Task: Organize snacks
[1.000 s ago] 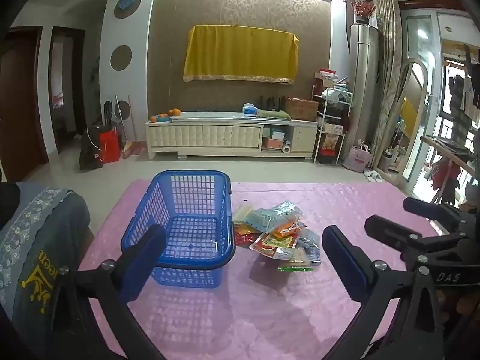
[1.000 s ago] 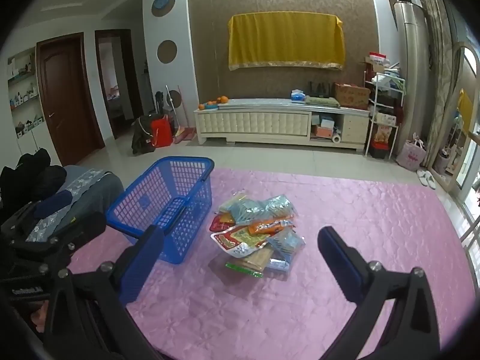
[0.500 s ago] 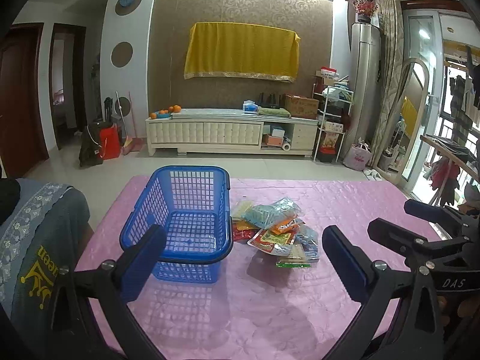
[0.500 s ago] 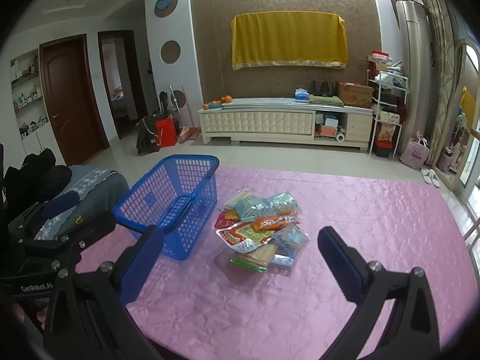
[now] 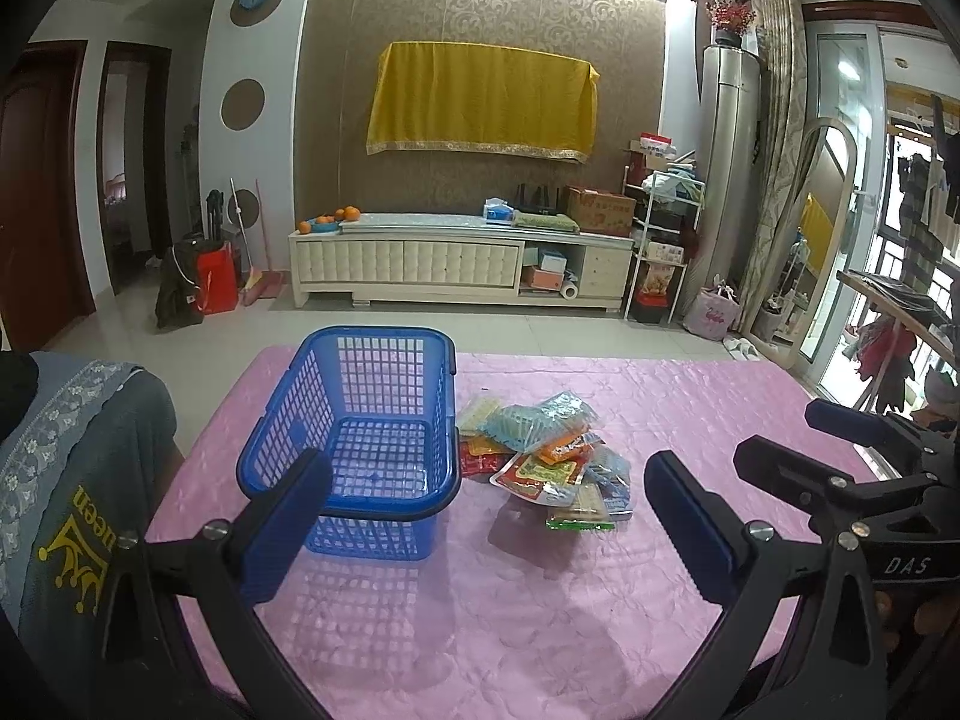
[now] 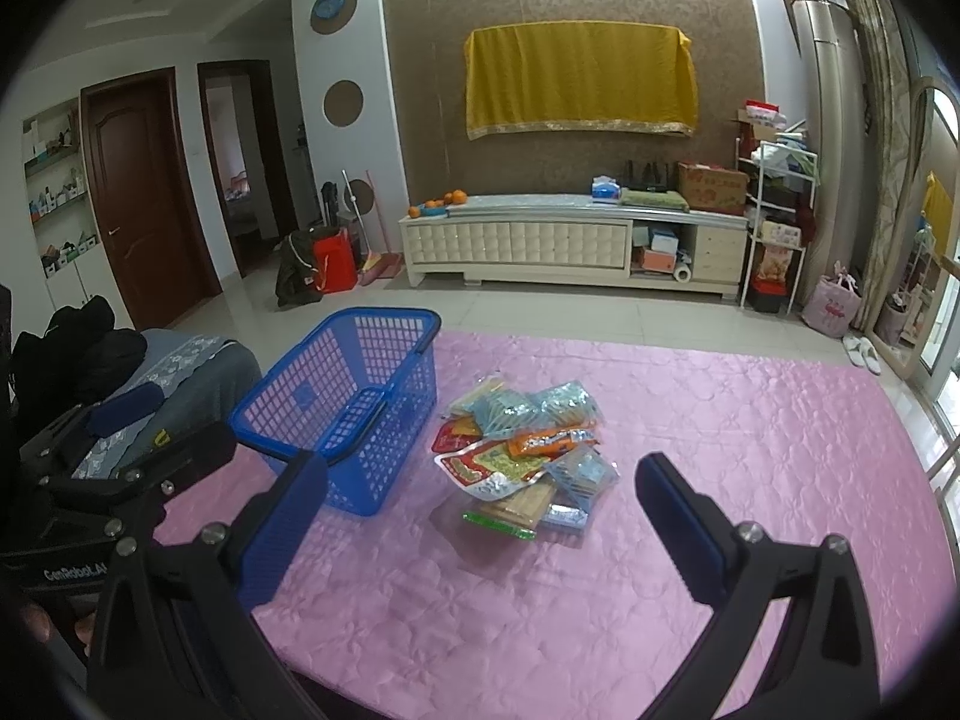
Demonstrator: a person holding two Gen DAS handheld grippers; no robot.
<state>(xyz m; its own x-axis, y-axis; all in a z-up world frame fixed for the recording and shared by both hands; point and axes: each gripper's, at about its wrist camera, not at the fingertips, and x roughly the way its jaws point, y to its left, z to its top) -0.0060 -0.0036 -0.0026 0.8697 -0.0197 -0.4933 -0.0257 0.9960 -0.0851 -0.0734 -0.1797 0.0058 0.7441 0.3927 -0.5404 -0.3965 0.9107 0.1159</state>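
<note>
An empty blue plastic basket (image 5: 372,414) (image 6: 354,396) stands on the pink tablecloth (image 5: 540,600) (image 6: 720,450). A pile of several snack packets (image 5: 549,459) (image 6: 522,450) lies just to its right. My left gripper (image 5: 486,528) is open and empty, held above the cloth in front of the basket and pile. My right gripper (image 6: 480,528) is open and empty, held in front of the pile. The right gripper also shows at the right edge of the left wrist view (image 5: 852,456). The left gripper shows at the left edge of the right wrist view (image 6: 120,438).
A chair draped with a grey cloth (image 5: 66,480) (image 6: 174,372) stands at the table's left side. Beyond the table's far edge are a tiled floor and a white TV cabinet (image 5: 462,264) (image 6: 570,246).
Both grippers have drawn back and risen slightly, so the basket and the pile look a little farther away. Nothing on the table moved.
</note>
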